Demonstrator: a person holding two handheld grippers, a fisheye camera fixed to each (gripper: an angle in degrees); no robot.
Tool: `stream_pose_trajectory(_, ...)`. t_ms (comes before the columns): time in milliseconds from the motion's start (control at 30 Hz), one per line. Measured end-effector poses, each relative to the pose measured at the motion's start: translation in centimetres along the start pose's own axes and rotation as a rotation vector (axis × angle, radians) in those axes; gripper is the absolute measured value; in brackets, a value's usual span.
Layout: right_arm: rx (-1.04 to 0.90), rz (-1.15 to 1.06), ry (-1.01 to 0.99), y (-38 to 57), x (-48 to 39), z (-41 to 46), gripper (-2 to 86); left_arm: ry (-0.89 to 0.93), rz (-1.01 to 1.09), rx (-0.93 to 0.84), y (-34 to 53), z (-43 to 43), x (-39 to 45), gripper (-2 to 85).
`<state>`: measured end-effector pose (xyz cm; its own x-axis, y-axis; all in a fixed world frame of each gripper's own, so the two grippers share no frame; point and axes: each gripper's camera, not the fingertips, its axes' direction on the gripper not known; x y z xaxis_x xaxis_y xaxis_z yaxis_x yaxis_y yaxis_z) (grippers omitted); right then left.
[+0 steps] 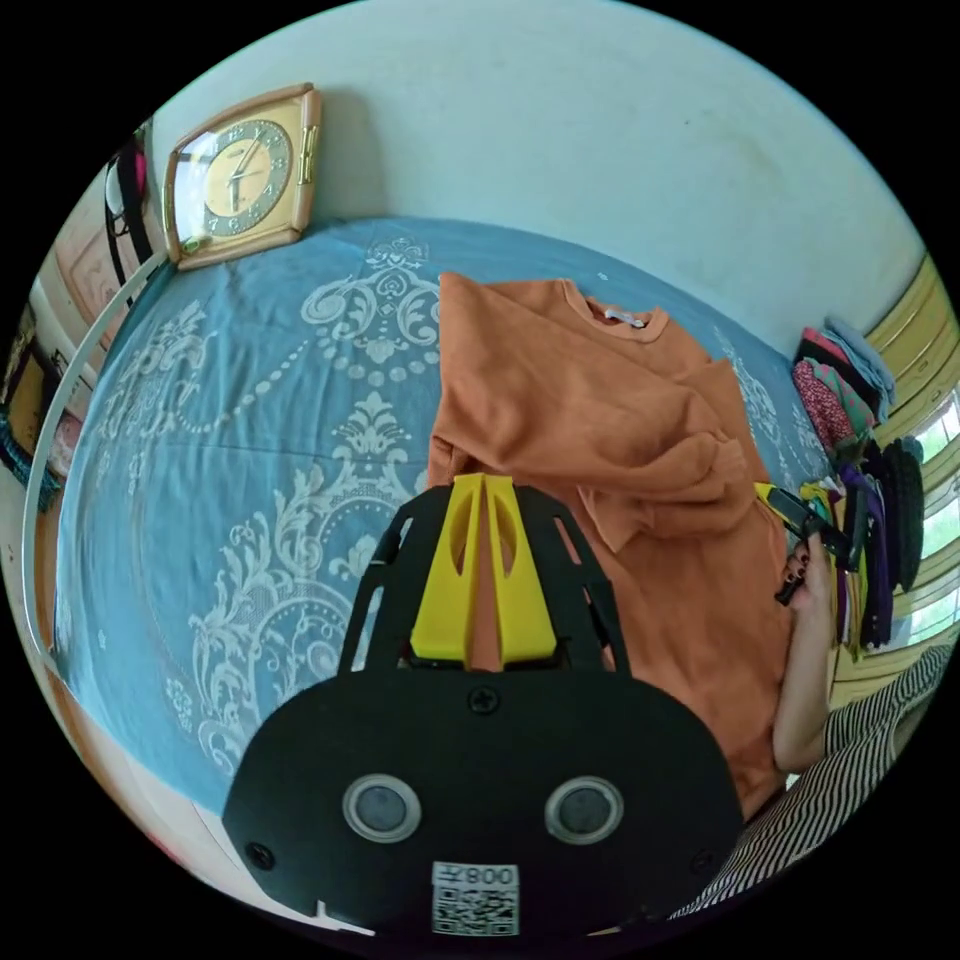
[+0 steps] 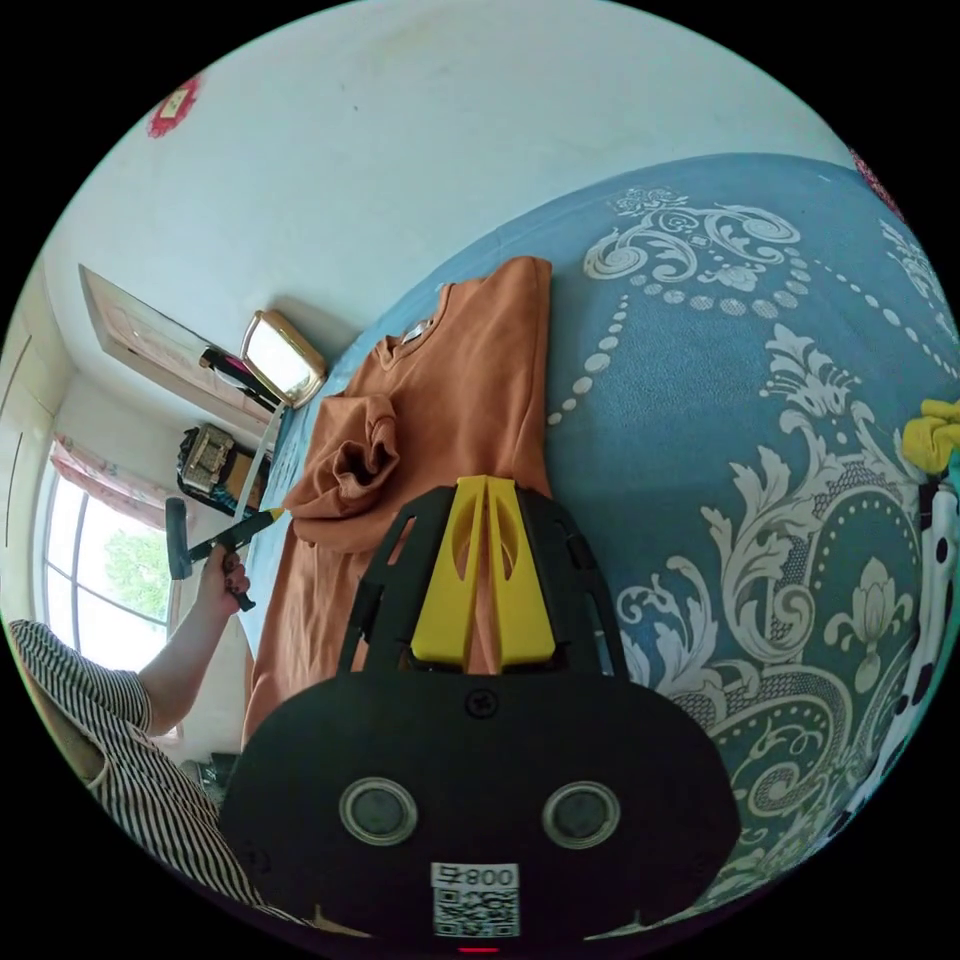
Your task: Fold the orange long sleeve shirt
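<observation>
Orange cloth covers the middle of the blue bedspread (image 1: 200, 420): the long sleeve shirt (image 1: 600, 420) lies flat, collar toward the wall, one sleeve folded back in a bunch across its chest.

In the left gripper view, a clock (image 1: 240, 178) leans on the wall at the bed's far left corner. The left gripper (image 1: 484, 480) has its yellow jaws pressed together, tips at the shirt's straight left edge near the hem; I cannot tell whether they nip any fabric. Past the shirt's right edge a hand (image 1: 812, 585) holds the right gripper (image 1: 770, 493) just beside the bunched sleeve. Piled clothes (image 1: 850, 400) sit at the bed's right side.

In the right gripper view that gripper's own jaws are likewise closed over the shirt's lower part, with a yellow cloth (image 2: 935, 435) at the bed's right edge.
</observation>
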<state>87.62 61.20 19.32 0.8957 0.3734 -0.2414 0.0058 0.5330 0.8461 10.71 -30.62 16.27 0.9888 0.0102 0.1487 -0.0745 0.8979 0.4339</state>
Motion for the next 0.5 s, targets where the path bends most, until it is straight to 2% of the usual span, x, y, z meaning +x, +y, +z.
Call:
stream_pose_trajectory(133,0.009,0.053,-0.081,1.2,1.8,0.4,0.0,0.075,-0.072,-0.068,4.5,-2.7,-3.3,0.5)
stream_pose_trajectory(333,0.032,0.161,-0.102,6.8,3.3,-3.9,0.1,0.111,-0.151,-0.170,13.1,-7.4,-7.9,0.7)
stream_pose_trajectory(433,-0.056,0.158,-0.067,11.0,3.0,-6.0,0.4,0.209,-0.226,-0.184,17.3,-9.3,-10.6,1.0)
stream_pose_trajectory(500,-0.111,0.175,-0.055,14.9,2.9,-7.6,0.9,0.341,-0.293,-0.192,20.6,-10.1,-13.0,1.7)
